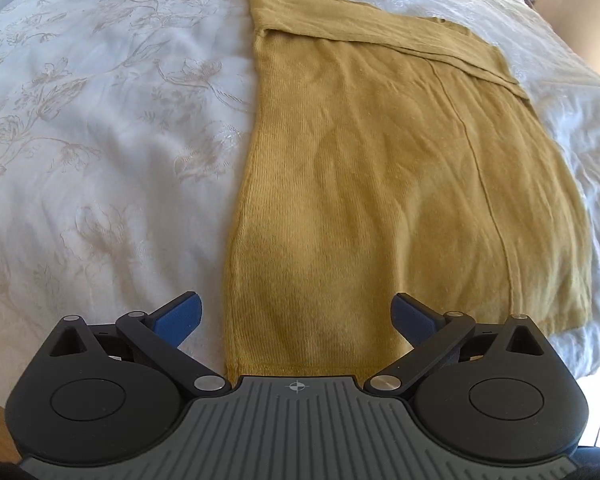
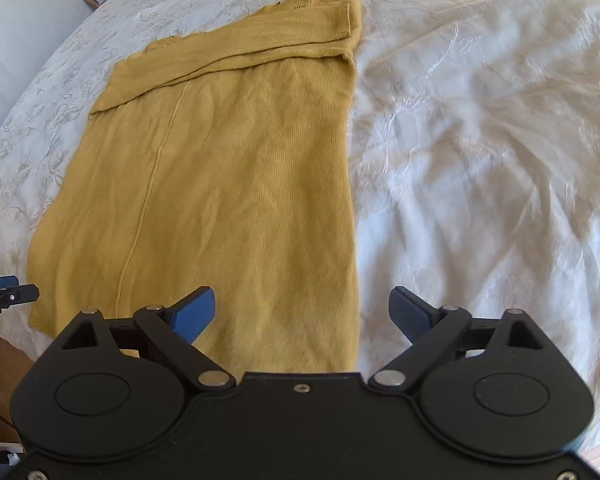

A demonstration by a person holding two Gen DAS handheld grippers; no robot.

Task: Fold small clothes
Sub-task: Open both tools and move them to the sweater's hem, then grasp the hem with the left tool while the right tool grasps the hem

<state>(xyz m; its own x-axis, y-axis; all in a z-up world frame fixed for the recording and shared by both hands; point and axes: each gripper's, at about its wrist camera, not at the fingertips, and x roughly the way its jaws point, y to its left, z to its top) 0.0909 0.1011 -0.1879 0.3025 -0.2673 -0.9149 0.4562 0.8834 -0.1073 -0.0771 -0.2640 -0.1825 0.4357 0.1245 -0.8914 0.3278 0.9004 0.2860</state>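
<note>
I see a mustard-yellow top [image 1: 380,168] on a white bed cover [image 1: 100,128] with pale flowers. My tongs have blue pads [image 2: 192,312].

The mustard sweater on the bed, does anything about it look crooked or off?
Mostly tidy. The mustard sweater lies flat on the white bedspread, but the folded sleeve across its far end runs slanted rather than square. Light wrinkles only; no damage shows.
</note>
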